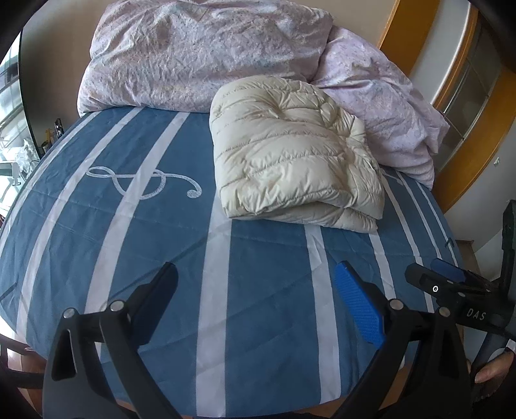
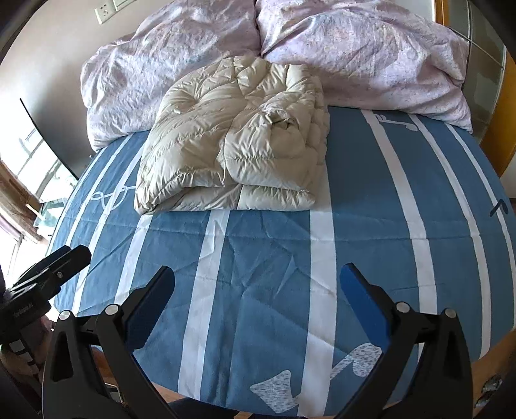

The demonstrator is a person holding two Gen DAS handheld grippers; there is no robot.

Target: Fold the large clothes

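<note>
Both jaws wide open, empty: left gripper (image 1: 256,303), right gripper (image 2: 258,301) over the bed (image 2: 267,258). Cream puffer jacket (image 2: 235,141) sits folded mid-bed against the duvet (image 2: 354,48). Probably light, squashy, slick shell; I'd pinch thick folded edges

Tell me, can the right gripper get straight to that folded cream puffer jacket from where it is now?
Probably yes. The right gripper is open and empty, and only bare striped bedsheet lies between it and the folded jacket.

Home bedroom: bed w/ striped blue sheet (image 2: 274,258), rumpled pink duvet (image 1: 200,54), wall socket (image 2: 104,13).
</note>
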